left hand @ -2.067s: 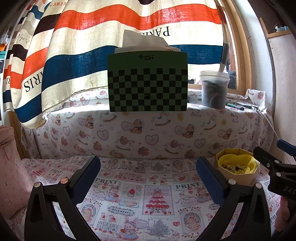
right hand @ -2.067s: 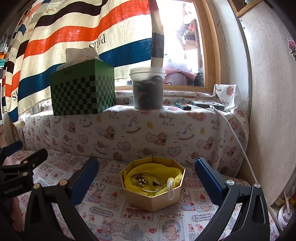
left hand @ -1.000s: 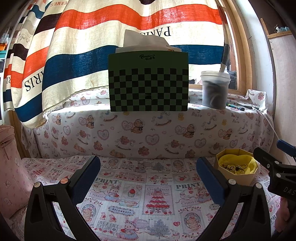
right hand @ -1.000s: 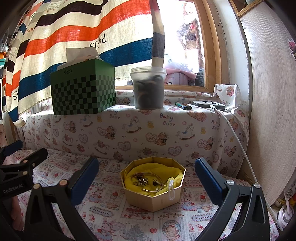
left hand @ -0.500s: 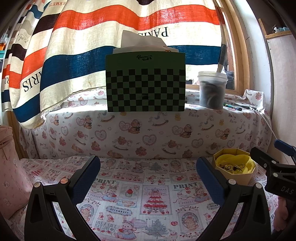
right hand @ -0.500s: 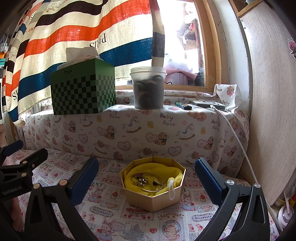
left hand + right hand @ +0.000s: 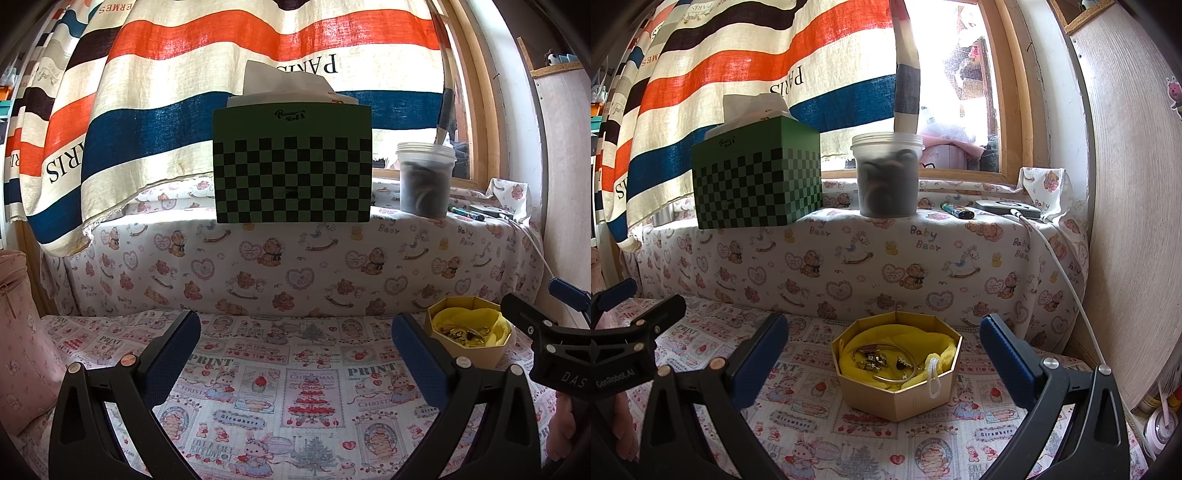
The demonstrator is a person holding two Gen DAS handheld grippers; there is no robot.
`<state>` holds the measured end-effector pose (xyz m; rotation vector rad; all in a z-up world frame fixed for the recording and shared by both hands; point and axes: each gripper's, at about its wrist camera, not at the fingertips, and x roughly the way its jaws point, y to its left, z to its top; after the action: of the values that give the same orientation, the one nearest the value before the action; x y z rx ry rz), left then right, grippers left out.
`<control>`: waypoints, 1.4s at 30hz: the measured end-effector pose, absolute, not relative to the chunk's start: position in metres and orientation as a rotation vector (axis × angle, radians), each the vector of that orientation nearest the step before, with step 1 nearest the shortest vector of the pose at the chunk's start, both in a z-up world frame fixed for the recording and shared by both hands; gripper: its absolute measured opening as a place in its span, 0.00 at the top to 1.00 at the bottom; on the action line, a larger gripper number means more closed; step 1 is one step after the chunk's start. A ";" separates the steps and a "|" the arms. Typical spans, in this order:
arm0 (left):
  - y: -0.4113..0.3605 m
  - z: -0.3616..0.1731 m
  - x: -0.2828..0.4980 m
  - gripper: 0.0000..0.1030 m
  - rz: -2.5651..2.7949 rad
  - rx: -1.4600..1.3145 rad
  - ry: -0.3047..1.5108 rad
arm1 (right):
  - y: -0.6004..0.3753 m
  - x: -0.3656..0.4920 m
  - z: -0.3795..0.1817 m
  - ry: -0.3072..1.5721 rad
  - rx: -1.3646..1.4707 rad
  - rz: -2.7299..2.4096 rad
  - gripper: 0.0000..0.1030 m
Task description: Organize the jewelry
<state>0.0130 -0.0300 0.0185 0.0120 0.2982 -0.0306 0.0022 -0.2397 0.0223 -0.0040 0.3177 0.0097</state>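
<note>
Both held low and level over the printed cloth (image 7: 295, 369), side by side. Left gripper (image 7: 295, 354) spread wide, holding nothing, aimed at the checkered tissue box (image 7: 293, 162). Right gripper (image 7: 882, 354) likewise spread wide, framing the octagonal gold box (image 7: 897, 391) of jewelry (image 7: 875, 360) on yellow lining, not touching it.

one gold octagonal cardboard box (image 7: 896, 387) lined with one yellow cloth (image 7: 886, 343) sits on the printed cloth near its right edge. the tangled gold jewellery pieces (image 7: 882, 362) inside cannot be counted. on the ledge stand one green checkered tissue box (image 7: 757, 184), one clear lidded plastic tub (image 7: 888, 177), one small lighter (image 7: 956, 210) and one flat grey charger (image 7: 1006, 208). two grippers, the left gripper (image 7: 295, 354) and the right gripper (image 7: 882, 350), each with two blue-padded fingers (image 7: 757, 358).
</note>
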 end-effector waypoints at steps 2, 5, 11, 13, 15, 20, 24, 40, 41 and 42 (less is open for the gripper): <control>-0.030 0.019 0.013 0.00 -0.031 0.012 0.298 | -0.240 0.002 0.022 0.317 -0.005 0.010 0.00; -0.030 0.019 0.013 0.00 -0.041 0.009 0.297 | -0.240 0.002 0.022 0.318 -0.004 0.010 0.00; -0.030 0.019 0.013 0.00 -0.042 0.009 0.299 | -0.240 0.002 0.022 0.318 -0.004 0.010 0.00; -0.030 0.019 0.013 0.00 -0.043 0.010 0.300 | -0.240 0.002 0.022 0.317 -0.005 0.011 0.00; -0.030 0.019 0.012 0.00 -0.041 0.009 0.299 | -0.240 0.002 0.022 0.318 -0.005 0.011 0.00; -0.030 0.019 0.013 0.00 -0.042 0.009 0.299 | -0.240 0.002 0.022 0.318 -0.004 0.011 0.00; -0.030 0.018 0.013 0.00 -0.043 0.009 0.299 | -0.240 0.003 0.022 0.319 -0.004 0.009 0.00; -0.031 0.019 0.013 0.00 -0.037 0.010 0.302 | -0.240 0.002 0.022 0.312 -0.009 -0.020 0.00; -0.032 0.019 0.013 0.00 -0.034 0.013 0.303 | -0.241 0.002 0.022 0.314 -0.008 -0.019 0.00; -0.032 0.019 0.013 0.00 -0.035 0.013 0.302 | -0.240 0.002 0.022 0.314 -0.010 -0.017 0.00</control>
<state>0.0132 -0.0320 0.0194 0.0128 0.3021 -0.0347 0.0025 -0.2403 0.0223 -0.0099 0.3141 -0.0172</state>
